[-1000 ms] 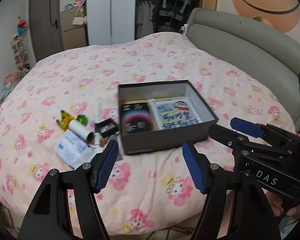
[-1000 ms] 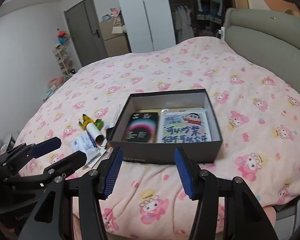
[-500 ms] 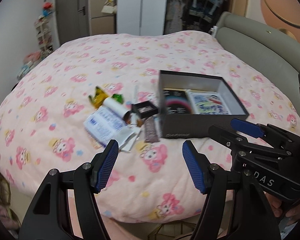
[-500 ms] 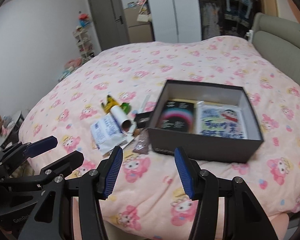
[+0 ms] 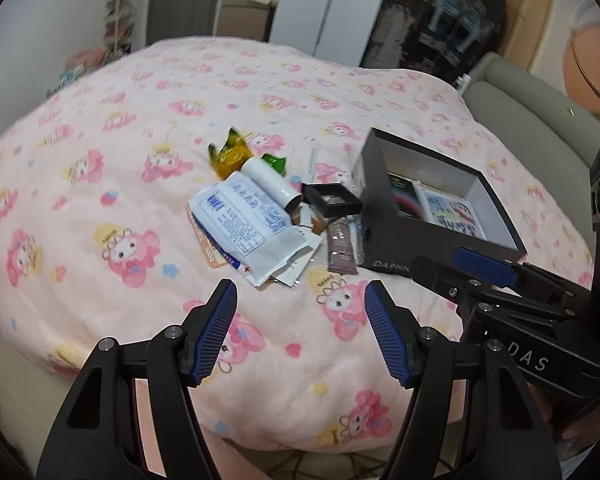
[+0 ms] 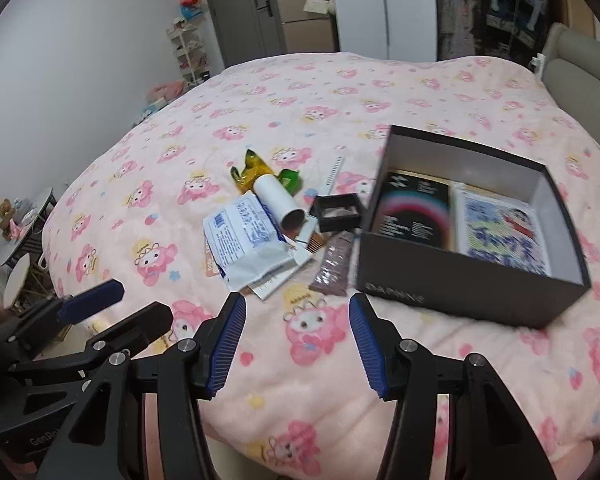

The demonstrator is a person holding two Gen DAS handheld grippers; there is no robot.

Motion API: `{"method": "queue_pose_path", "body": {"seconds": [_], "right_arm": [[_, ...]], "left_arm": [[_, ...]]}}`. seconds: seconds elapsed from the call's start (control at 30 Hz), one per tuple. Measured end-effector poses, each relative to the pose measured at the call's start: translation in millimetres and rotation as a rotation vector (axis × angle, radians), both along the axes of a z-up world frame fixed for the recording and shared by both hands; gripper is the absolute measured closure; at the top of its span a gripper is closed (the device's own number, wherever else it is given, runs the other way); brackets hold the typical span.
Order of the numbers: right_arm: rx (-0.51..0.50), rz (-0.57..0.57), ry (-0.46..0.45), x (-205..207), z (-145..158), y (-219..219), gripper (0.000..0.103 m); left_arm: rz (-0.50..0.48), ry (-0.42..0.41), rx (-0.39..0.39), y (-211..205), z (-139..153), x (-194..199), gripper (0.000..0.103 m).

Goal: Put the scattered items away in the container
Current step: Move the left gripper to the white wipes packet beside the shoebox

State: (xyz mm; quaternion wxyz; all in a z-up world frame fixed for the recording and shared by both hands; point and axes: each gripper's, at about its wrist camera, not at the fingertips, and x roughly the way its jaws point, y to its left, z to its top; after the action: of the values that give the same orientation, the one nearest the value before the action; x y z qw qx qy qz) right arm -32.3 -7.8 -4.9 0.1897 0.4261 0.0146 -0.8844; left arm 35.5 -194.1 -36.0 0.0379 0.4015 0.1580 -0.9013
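Clutter lies in a loose heap on the bed (image 5: 100,208), just left of the dark box (image 6: 452,280), which serves as landmark. Nearest the box's left wall is a brown sachet (image 6: 332,266), and a small black square frame (image 6: 336,212) sits just behind it. Further left of the box, a white packet with blue print (image 6: 246,240) rests on some cards, with a white tube (image 6: 280,202) against its far edge. Beyond the tube, still left of the box, are yellow and green wrappers (image 6: 252,172). Inside the box, a dark booklet (image 6: 414,214) and a cartoon-printed packet (image 6: 500,232) lie flat side by side. The left tool (image 5: 300,334) and the right tool (image 6: 296,344) both hover short of the box with jaws apart and nothing between them.
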Motion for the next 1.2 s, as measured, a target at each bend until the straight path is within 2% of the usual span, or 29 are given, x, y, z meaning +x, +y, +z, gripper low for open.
{"method": "queue_pose_path", "body": {"seconds": [0.27,0.47,0.57,0.73,0.87,0.93,1.1,1.2], "right_arm": [[0.061,0.048,0.004,-42.9,-12.7,-40.3,0.053],[0.098,0.042,-0.082,-75.3,-54.7,-59.2,0.053],[0.131,0.042,-0.109,-87.3,-74.1,-67.0,0.053],[0.146,0.022,-0.14,-113.6,-97.2,-76.1,0.053],[0.109,0.041,-0.182,-125.7,-110.9,-83.0,0.053],[0.119,0.051,-0.184,-129.3,-118.6,-87.3,0.053],[0.116,0.065,-0.191,-139.8,-128.3,-88.3,0.04],[0.09,0.067,-0.212,-145.0,-134.4,-87.2,0.037]], "left_arm": [[0.069,0.015,0.073,-43.2,-27.1,-34.8,0.035],[0.144,-0.013,0.18,-73.6,-75.2,-64.6,0.037],[0.163,-0.037,0.224,-88.2,-94.3,-82.6,0.042],[0.165,-0.064,0.381,-107.7,-123.6,-98.4,0.042],[0.165,-0.079,0.467,-110.4,-143.1,-94.8,0.042],[0.176,-0.057,0.497,-114.9,-143.9,-95.1,0.042],[0.205,-0.045,0.555,-123.7,-152.3,-99.8,0.038],[0.197,-0.051,0.536,-119.7,-154.6,-103.4,0.036]]}}
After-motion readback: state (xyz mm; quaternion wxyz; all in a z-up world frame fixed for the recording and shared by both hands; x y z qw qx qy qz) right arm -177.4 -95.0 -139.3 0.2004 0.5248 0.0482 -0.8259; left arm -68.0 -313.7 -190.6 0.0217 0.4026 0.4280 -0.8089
